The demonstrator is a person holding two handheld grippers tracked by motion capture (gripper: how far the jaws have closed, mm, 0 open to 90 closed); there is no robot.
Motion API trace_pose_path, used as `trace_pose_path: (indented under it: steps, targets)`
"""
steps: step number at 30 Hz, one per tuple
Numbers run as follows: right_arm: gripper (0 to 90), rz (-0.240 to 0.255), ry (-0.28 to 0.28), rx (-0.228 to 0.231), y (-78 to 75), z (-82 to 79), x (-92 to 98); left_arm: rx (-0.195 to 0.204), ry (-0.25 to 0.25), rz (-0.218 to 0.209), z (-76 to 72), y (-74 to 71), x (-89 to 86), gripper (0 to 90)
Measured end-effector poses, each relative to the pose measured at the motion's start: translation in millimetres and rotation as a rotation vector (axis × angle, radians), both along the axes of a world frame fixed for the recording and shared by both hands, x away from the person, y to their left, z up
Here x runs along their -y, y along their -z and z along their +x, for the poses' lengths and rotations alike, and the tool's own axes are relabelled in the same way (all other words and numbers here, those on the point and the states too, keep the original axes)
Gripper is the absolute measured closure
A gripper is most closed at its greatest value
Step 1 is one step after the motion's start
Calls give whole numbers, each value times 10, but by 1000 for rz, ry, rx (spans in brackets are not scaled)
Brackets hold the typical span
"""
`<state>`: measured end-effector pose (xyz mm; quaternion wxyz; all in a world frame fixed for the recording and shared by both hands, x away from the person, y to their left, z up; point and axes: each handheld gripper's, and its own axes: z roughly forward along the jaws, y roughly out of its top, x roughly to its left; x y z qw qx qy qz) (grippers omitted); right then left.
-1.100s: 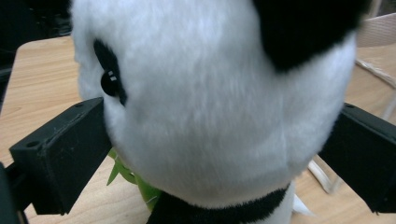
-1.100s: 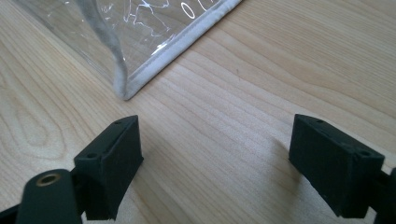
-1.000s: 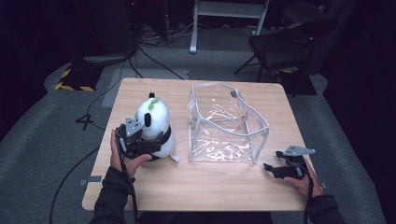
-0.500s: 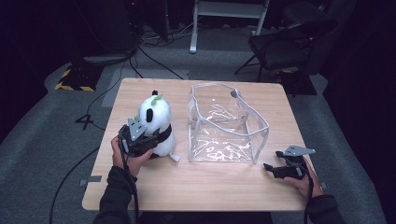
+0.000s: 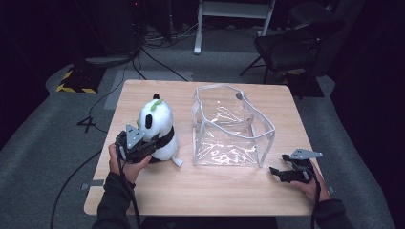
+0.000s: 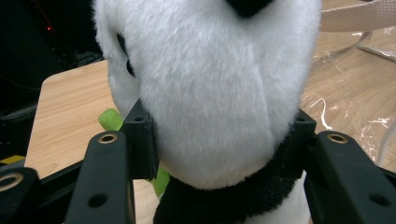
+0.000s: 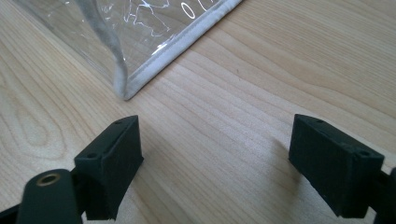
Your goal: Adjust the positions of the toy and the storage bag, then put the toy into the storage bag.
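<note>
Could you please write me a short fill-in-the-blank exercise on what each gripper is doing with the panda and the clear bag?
1. The left gripper has its jaws closed on the ____.
2. The right gripper has its jaws open above the bare ____.
3. The clear bag stands between the panda and the ____ gripper.
4. Inside, the bag is ____.

Missing words: panda; table; right; empty

Bare counter point(image 5: 229, 188) lies open along the near edge; the panda toy point(image 5: 157, 126) and clear bag point(image 5: 229, 126) block mid-counter.
</note>
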<state>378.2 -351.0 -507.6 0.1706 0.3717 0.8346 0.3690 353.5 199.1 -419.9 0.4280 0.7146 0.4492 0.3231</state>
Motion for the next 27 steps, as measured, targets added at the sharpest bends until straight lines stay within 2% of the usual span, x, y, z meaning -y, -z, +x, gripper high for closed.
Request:
trace_pose_path:
  steps: [16,20,23,27]
  targets:
    - [170,1,1,0,0,2,0,28,4,28,-37,31,30,455]
    - [170,0,0,0,0,3,0,32,6,21,-37,34,29,457]
    - [170,0,0,0,0,3,0,48,23,21,-58,36,49,471]
    - [171,0,0,0,0,2,0,66,11,32,-74,26,94,486]
